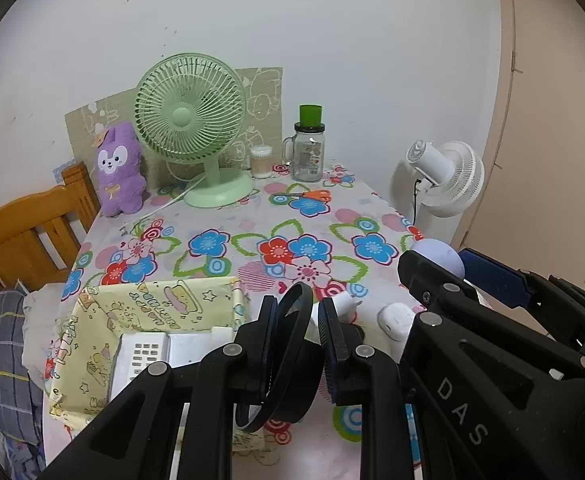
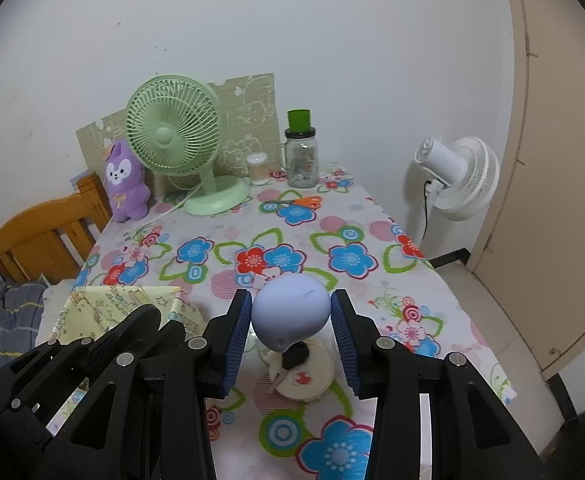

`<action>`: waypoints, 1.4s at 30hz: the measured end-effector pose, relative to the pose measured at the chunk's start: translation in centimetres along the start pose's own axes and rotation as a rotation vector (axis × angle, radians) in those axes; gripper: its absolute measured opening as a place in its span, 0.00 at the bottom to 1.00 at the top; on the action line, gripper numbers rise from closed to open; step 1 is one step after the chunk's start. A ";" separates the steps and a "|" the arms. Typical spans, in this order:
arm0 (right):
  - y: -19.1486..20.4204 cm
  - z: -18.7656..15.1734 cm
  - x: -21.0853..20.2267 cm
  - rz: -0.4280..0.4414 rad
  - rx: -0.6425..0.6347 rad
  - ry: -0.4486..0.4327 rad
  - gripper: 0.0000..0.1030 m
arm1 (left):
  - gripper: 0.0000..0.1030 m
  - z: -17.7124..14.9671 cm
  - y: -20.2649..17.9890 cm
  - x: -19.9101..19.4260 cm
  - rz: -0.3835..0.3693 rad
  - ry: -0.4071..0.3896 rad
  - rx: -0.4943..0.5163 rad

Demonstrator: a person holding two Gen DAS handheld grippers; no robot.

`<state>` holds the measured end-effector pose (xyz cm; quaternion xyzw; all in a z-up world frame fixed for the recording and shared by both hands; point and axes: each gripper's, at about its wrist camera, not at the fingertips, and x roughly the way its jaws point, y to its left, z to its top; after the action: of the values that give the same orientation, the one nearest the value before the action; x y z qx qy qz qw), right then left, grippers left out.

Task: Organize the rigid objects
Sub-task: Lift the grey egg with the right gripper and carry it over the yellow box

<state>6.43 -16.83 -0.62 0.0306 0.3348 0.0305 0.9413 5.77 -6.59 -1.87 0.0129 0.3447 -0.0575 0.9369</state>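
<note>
My left hand-held gripper (image 1: 295,344) pinches a black ring (image 1: 288,360), lower centre, beside the yellow box (image 1: 140,312) meant for it. My right hand-held gripper (image 2: 290,336) clasps a lilac ball (image 2: 290,312) above the worktop (image 2: 332,232).

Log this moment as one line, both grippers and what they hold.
left gripper: shut on black ring | right gripper: holds lavender egg-shaped object | yellow fabric bin: remote control inside
</note>
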 end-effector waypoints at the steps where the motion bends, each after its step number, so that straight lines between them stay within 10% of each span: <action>1: 0.3 0.1 0.1 0.004 -0.002 0.002 0.43 | 0.19 0.0 0.3 0.0 0.003 0.001 -0.002; 42: 12.0 0.7 5.7 0.123 -0.110 0.095 0.43 | 0.19 -0.7 12.0 2.5 0.070 0.080 -0.092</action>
<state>10.84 -4.45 -2.72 -0.0021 0.3743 0.1080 0.9210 8.65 5.16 -4.21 -0.0158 0.3836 -0.0084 0.9233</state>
